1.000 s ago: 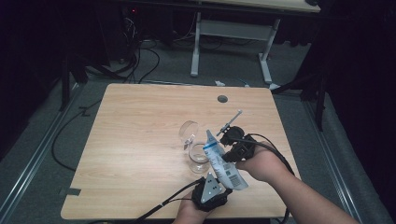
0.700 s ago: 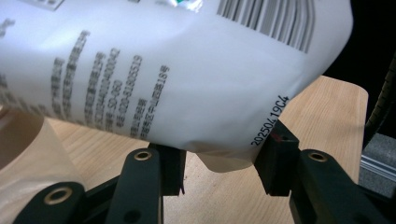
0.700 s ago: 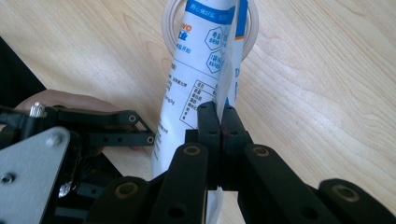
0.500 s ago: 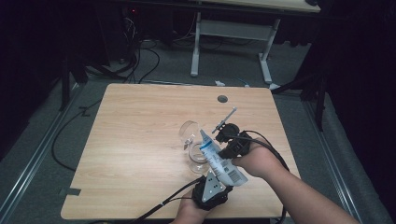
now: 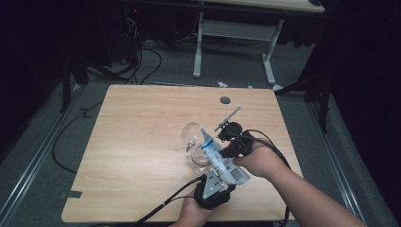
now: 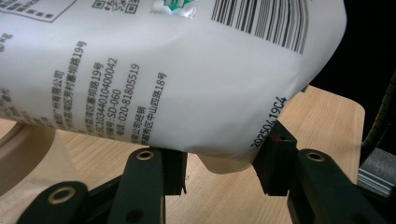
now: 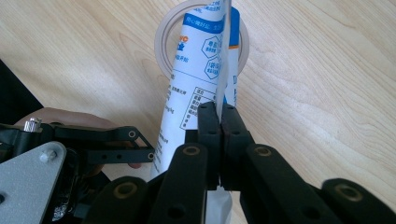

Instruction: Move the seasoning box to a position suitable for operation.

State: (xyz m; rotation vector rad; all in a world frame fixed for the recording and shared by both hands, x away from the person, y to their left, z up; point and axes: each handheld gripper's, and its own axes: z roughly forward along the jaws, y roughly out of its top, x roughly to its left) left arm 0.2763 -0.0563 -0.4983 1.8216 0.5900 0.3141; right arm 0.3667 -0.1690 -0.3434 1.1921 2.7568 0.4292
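Light-wood tabletop [image 5: 137, 142]: white-and-blue printed soft refill pouch [image 5: 218, 158] held off the surface, slanted, between both grippers. Top end over the round rim of the clear glass vessel [image 5: 191, 135], fat bottom end toward the near edge.

Right gripper [image 7: 218, 116]: jaws all but closed, pinching only the thin flat seam; have just eased open a hair, seam between them.
Left gripper [image 6: 224, 163]: jaws about half open, cradling the bulging bottom end, pads against the film. Looks like a light hold, not a clamp.

Risks, imo:
- Seam pinch = tiny contact on slick film. Any more easing → top end flops and misses the rim.
- Harder squeeze at the bottom → contents pushed up; can't tell if the spout is open, so poss. squirt onto wood.
- Pouch tip knocking the glass → could roll or skid. Can't tell whether it's upright or tipped.
- Cables near the forearms → snag on a quick pull.

Room: left hand right at the near edge, no backing off there. Right side fairly near too. Plenty of bare wood to the left and far side, up to the round grommet hole [image 5: 225, 100].
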